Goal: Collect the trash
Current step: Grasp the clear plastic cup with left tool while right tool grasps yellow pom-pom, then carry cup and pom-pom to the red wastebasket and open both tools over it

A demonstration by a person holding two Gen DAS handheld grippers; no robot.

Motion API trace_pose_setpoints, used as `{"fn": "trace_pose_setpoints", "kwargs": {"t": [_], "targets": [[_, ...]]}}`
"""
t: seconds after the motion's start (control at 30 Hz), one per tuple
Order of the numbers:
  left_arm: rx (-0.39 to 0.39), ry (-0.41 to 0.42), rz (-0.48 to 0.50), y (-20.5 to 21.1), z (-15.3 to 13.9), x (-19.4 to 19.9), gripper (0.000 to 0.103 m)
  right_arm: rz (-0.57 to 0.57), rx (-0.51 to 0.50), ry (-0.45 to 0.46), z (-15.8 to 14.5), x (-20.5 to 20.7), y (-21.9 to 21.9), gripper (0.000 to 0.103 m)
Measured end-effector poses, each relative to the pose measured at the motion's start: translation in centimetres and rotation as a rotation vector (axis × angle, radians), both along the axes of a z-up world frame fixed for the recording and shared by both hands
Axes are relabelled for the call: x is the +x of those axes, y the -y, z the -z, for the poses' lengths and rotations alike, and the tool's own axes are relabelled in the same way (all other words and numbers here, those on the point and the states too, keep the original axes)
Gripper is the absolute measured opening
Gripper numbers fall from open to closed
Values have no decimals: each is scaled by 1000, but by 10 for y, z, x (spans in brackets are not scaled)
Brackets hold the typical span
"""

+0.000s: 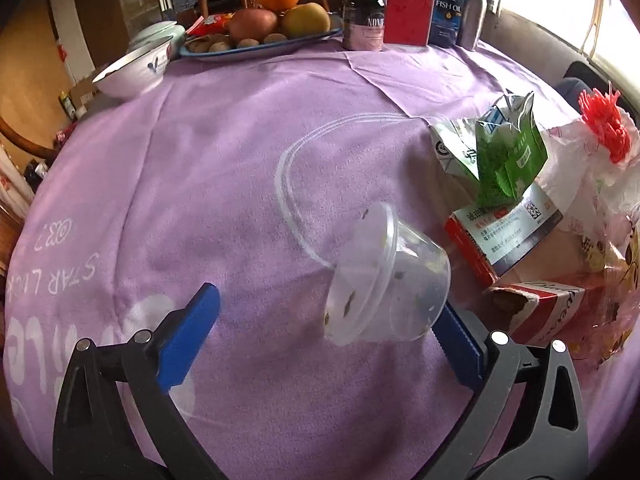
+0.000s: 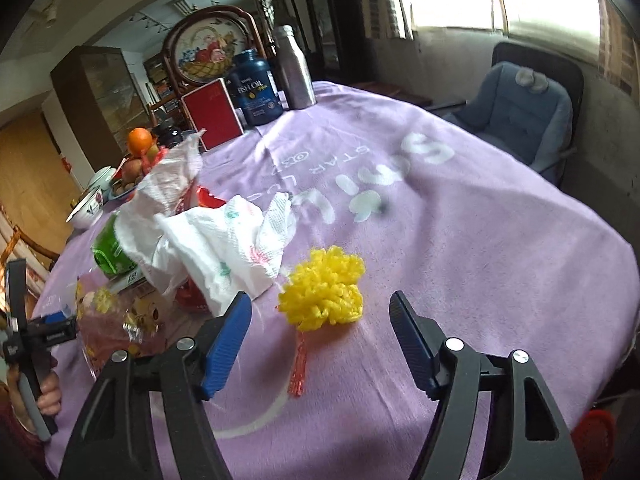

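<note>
Blue-padded fingers of the left gripper (image 1: pixel 324 344) are spread wide over the lilac tablecloth (image 1: pixel 208 168), and a clear plastic cup (image 1: pixel 386 280) with its lid on is seen lying on its side between them, close to the right-hand finger; whether that pad touches it cannot be told. Just beyond the cup, a heap of trash is gathered: a green packet (image 1: pixel 510 156), a red and white box (image 1: pixel 504 236), a torn red carton (image 1: pixel 536 304) and crumpled white paper (image 1: pixel 592 168). The right gripper (image 2: pixel 320 320) is held open with nothing between its pads, and a yellow pom-pom (image 2: pixel 322 290) is seen on the cloth just ahead of them, beside the crumpled paper.
</note>
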State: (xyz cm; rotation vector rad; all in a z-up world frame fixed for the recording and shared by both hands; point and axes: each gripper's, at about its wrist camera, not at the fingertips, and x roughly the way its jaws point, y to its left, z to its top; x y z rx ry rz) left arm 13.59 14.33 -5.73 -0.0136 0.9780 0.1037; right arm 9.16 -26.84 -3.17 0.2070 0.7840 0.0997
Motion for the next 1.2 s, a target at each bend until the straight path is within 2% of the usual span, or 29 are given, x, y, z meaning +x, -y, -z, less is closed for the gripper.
{"fn": "trace_pose_setpoints", "kwargs": {"t": [0.07,0.13,0.17,0.2,0.3,0.37,0.43,0.57,0.67,0.73,0.77,0.83,0.87,1.0,1.2], "targets": [[0,3,-2,1,0,0,98,1,29,-33,6,9,-1,68],[1,3,-2,2,0,-1,98,-10,49,-59,13,17,-2,29],[2,3,-2,2,0,-1,98,-12,66,-59,14,18,-1,28],[1,2,-2,1,0,-1,98,7,91,-9,9,10,2,28],[1,2,-3,1,0,-1,98,38,64,137,-15,-17,4,28],[0,1,-2,1,0,-1,98,14,53,189,-28,-30,1,29],[-2,-3,3,1,0,0,98,-18,35,211,-34,-38,-5,30],[-10,-8,4,1,-1,0,96,-69,37,174,-22,-38,-18,30],[-16,7,-12,-5,-5,-2,82,-91,42,150,-13,-38,-24,30],[-31,24,-16,-9,-9,-3,64,-104,25,137,-10,-39,-29,31],[-42,31,-15,-11,-10,-3,61,-109,22,134,-9,-39,-29,31],[-54,38,-5,-12,-12,-3,41,-120,16,130,-8,-39,-33,31],[-55,40,2,-11,-12,-3,35,-125,14,130,-8,-40,-33,31],[-78,84,33,-9,-22,-9,33,-139,-10,139,-10,-43,-39,31],[14,225,61,7,-49,-30,33,-134,-18,180,-24,-56,-36,31]]}}
